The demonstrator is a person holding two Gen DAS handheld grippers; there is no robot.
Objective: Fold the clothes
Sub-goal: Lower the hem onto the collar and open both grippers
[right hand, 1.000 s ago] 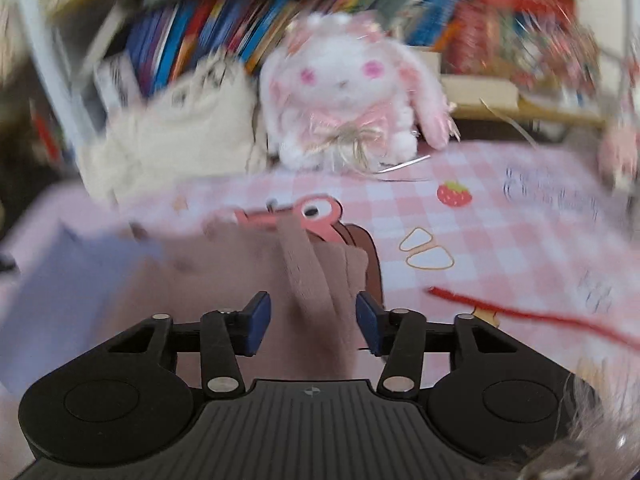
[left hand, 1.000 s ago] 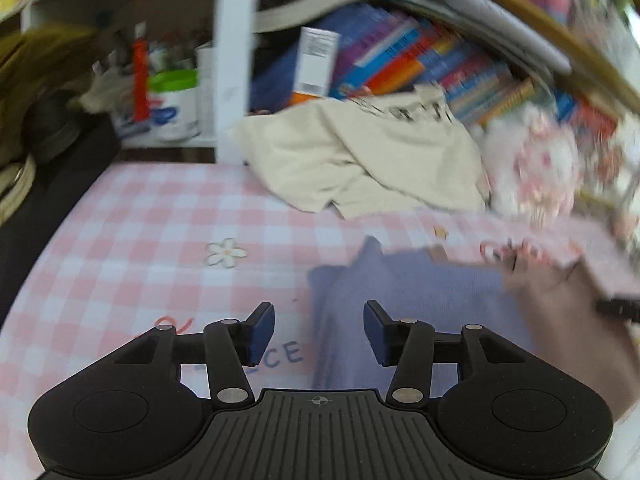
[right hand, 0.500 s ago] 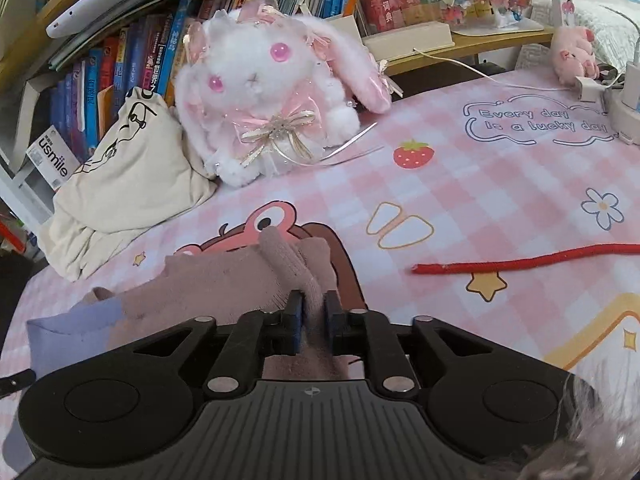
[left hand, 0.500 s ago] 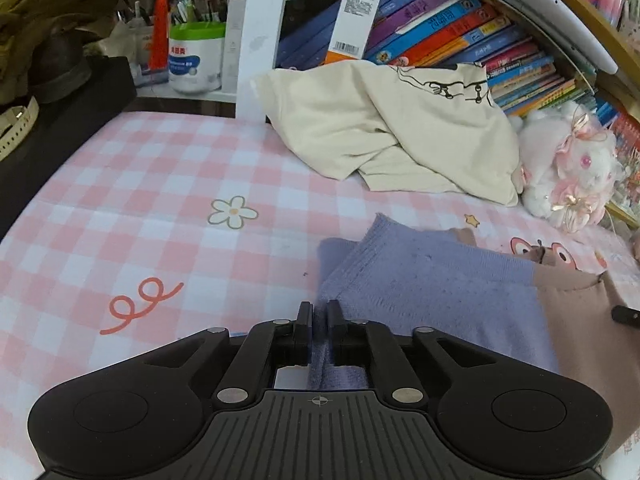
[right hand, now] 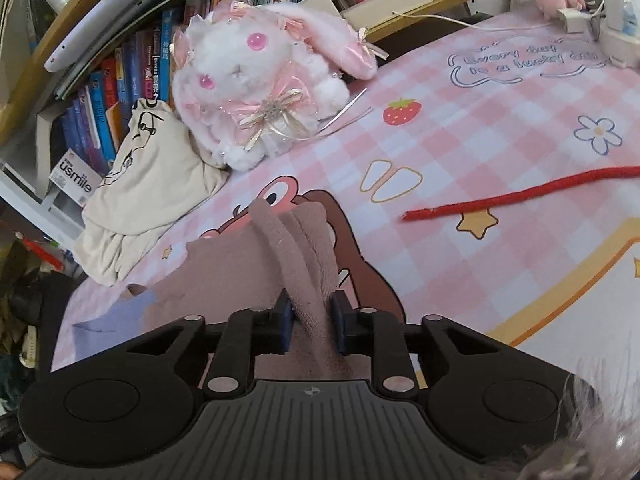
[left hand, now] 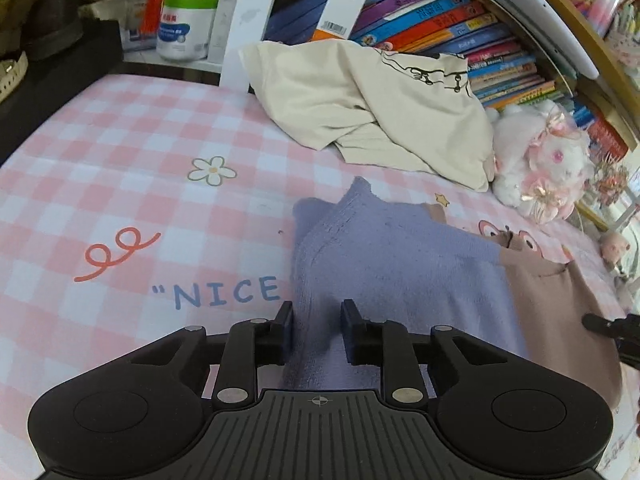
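A knit garment, lavender (left hand: 400,264) at one end and dusty brown (right hand: 224,276) at the other, lies on the pink checked tablecloth (left hand: 120,184). My left gripper (left hand: 316,330) hangs low over the lavender edge. Its jaws are opening, and the cloth lies between them with the pads not pressing on it. My right gripper (right hand: 311,326) has a raised fold of the brown cloth pinched between its pads, and its jaws are closing. A black tip of the right gripper (left hand: 612,326) shows at the right edge of the left wrist view.
A crumpled cream garment (left hand: 376,108) lies at the back against a bookshelf (left hand: 440,20). A white and pink plush rabbit (right hand: 256,80) sits beside it. A red cord (right hand: 520,196) lies on the cloth to the right. Tubs and jars (left hand: 184,28) stand at the back left.
Both grippers went from open to shut on the garment. The left jaws have since parted again and that gripper has sunk closer to the cloth. The right gripper has rolled with the brown fold.
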